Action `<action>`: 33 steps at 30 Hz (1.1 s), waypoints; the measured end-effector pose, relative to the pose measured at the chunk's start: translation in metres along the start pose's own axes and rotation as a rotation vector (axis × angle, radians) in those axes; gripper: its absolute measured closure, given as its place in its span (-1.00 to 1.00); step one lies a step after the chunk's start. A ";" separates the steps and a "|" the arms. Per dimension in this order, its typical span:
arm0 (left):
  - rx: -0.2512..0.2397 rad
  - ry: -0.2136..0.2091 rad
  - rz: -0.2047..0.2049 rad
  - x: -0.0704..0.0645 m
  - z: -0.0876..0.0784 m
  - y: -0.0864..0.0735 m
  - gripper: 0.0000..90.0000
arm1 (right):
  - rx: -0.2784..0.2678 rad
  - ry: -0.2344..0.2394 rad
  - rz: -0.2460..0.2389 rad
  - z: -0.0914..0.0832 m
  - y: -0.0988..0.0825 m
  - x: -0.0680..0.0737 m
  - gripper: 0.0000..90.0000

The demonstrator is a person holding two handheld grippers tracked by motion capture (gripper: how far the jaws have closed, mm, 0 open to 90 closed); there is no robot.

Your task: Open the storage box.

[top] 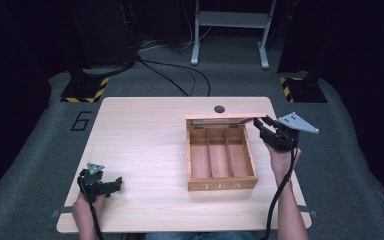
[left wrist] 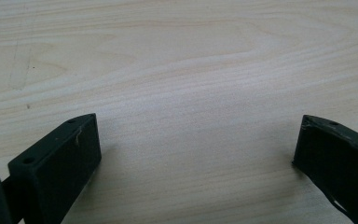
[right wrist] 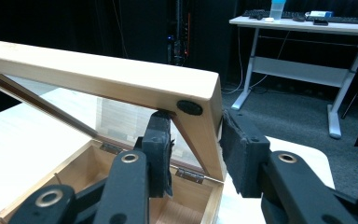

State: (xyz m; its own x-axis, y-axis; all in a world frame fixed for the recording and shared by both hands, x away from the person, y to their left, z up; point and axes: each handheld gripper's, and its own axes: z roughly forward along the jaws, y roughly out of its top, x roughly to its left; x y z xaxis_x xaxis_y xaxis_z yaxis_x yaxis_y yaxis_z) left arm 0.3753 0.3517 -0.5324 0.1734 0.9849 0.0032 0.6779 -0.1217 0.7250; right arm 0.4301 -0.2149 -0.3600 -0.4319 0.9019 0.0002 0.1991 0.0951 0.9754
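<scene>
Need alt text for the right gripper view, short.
The right tool grips the frame of a wooden tea box's raised lid near its corner, one jaw inside the frame and one outside. Below is the open box with its hinges; behind, a dark room with a white desk.

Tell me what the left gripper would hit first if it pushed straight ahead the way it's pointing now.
Probably nothing for a while: the left gripper, jaws open, points along bare table toward the tea box. Its line seems to run toward the box's front wall, though depth is hard to judge.
</scene>
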 end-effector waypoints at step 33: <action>0.001 0.001 0.002 0.000 0.000 0.000 -0.99 | 0.004 0.004 -0.003 0.001 0.002 -0.001 0.41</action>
State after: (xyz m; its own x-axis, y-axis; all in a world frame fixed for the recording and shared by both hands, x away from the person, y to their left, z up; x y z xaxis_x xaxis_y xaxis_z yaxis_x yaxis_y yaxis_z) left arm 0.3754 0.3518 -0.5323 0.1741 0.9847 0.0053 0.6780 -0.1238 0.7246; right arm 0.4322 -0.2152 -0.3586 -0.4363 0.8998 -0.0014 0.2016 0.0993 0.9744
